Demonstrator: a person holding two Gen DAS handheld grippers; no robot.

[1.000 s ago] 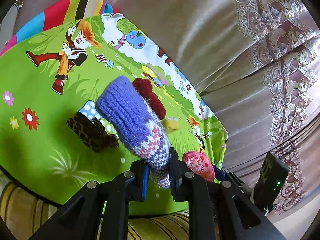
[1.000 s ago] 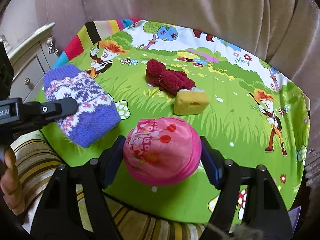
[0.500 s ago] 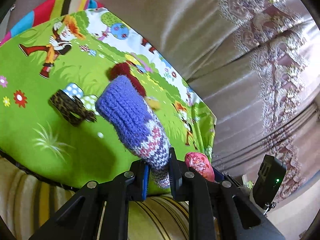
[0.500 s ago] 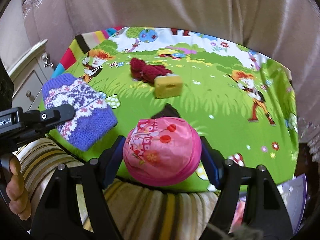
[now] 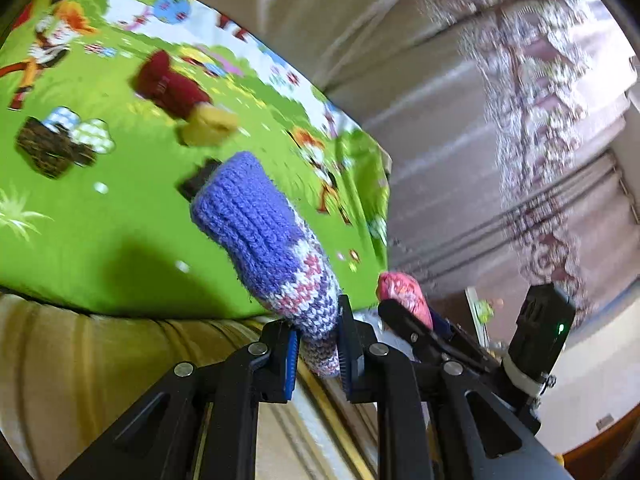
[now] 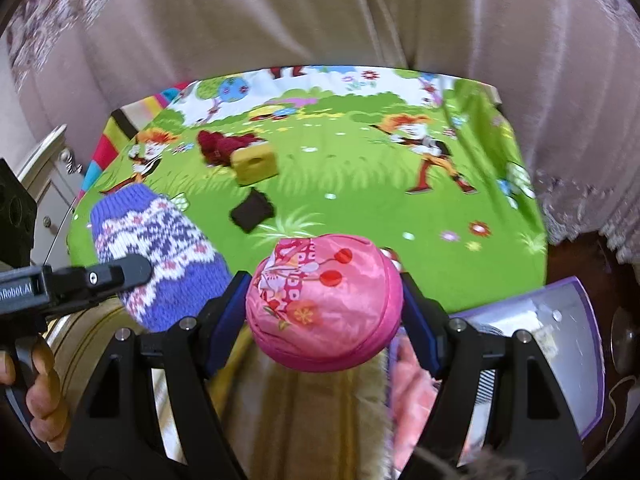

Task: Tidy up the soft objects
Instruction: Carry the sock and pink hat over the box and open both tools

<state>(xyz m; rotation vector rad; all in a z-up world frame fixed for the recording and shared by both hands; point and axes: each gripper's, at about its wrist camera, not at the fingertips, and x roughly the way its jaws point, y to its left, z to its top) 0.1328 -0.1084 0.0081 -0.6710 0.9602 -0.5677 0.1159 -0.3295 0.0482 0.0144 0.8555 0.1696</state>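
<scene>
My left gripper point(image 5: 318, 354) is shut on the lower end of a purple knitted mitten point(image 5: 264, 240), which sticks up and forward above the green cartoon cloth point(image 5: 80, 232). The same mitten point(image 6: 160, 256) appears at the left of the right wrist view. My right gripper point(image 6: 324, 320) is shut on a round pink satin pouch point(image 6: 324, 304), held over the cloth's near edge. On the cloth lie a dark red knitted piece point(image 6: 224, 146), a yellow sponge block point(image 6: 256, 166) and a small dark square point(image 6: 252, 212).
Beige curtains point(image 6: 320, 20) hang behind the cloth. A leopard-print item point(image 5: 48, 148) lies at the cloth's left. Striped yellow upholstery point(image 5: 100, 360) runs below the cloth. A purple-rimmed clear box point(image 6: 560, 340) sits at the lower right, a white cabinet point(image 6: 48, 168) at the left.
Both grippers have drawn back from the cloth toward its near edge and to the right, each still holding its item. More upholstery and the purple-rimmed box have come into view.
</scene>
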